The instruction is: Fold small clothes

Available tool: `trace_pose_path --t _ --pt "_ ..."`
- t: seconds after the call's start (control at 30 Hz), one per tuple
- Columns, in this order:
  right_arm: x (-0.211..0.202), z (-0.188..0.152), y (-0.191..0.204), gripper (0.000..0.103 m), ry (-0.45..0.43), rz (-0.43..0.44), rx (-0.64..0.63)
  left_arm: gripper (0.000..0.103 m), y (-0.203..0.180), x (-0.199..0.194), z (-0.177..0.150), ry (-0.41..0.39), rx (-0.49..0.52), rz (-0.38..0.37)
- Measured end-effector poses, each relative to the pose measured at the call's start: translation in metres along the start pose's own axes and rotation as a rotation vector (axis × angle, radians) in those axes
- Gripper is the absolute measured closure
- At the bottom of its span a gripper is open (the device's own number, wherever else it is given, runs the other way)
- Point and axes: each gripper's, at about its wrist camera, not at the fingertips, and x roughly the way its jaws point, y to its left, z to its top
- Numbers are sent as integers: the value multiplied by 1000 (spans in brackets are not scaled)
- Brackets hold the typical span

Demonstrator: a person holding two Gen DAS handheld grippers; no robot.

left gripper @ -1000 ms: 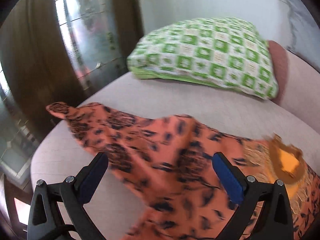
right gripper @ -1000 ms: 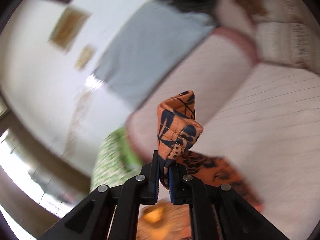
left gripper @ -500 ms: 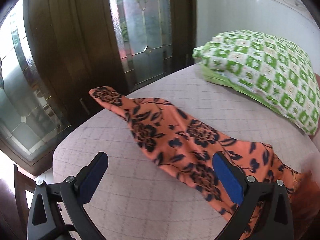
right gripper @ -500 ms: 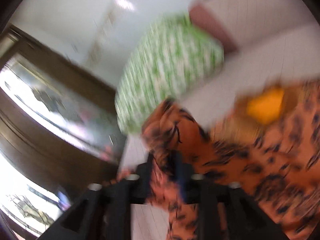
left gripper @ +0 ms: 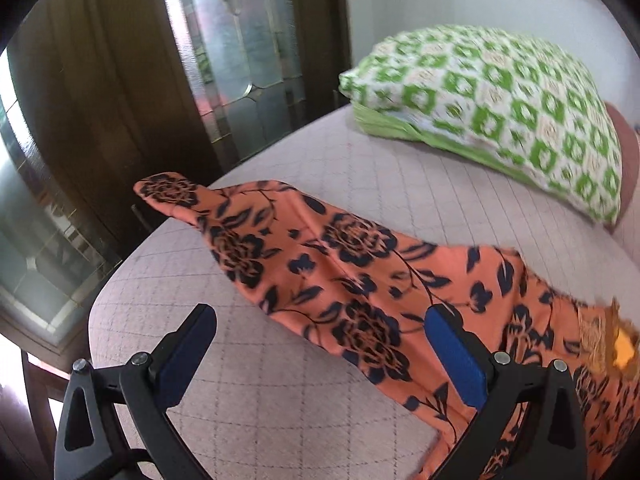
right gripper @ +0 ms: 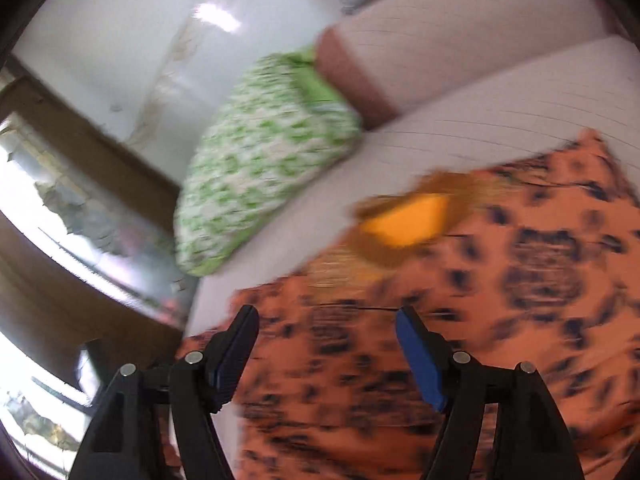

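Item, left gripper: black frame, blue pads, jaws wide apart with nothing between them, hanging over the bed's near corner; its right pad overlaps the cloth in view, contact not discernible. Item, right gripper: same make, jaws apart and just been opening, nothing pinched between the pads, poised above the cloth in a motion-blurred view. Item, orange garment: orange fabric with dark navy flower print, lying spread on the bed, one narrow sleeve-like end reaching toward 10 o'clock in the left wrist view, the body running off toward 4 o'clock; a yellow-lined neck opening with brownish trim shows at 12 o'clock from the right gripper. Item, bed: pale pinkish quilted cover with a diamond stitch. Item, pillow: green-and-white checked, at 1 o'clock, apart from the garment. Item, door: dark wood with patterned glass panels, beyond the bed at 11 o'clock.
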Motion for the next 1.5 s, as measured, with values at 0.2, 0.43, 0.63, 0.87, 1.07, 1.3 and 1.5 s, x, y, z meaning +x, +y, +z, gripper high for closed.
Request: trace_pose_path --t 0.2,0.43,0.63,0.87,1.07,1.3,1.5 --pt "11 -13 -67 35 82 -149 47 0 31 38 3 149 -140 -11" --pt "12 -34 -25 34 117 -43 -110 0 123 81 8 239 -469 -73" --pt "29 -79 -8 33 145 -71 -268 0 186 102 19 183 -641 -51" --pt "30 -90 -10 33 126 -91 -343 2 213 117 38 130 -660 -38" --pt "32 -92 -9 32 106 -94 -362 25 217 136 44 162 -667 -109" --pt "30 -92 -15 32 93 -63 -341 94 209 135 45 154 -682 -241" --pt "26 -90 -17 32 85 -43 -304 96 162 64 72 -43 -486 -268"
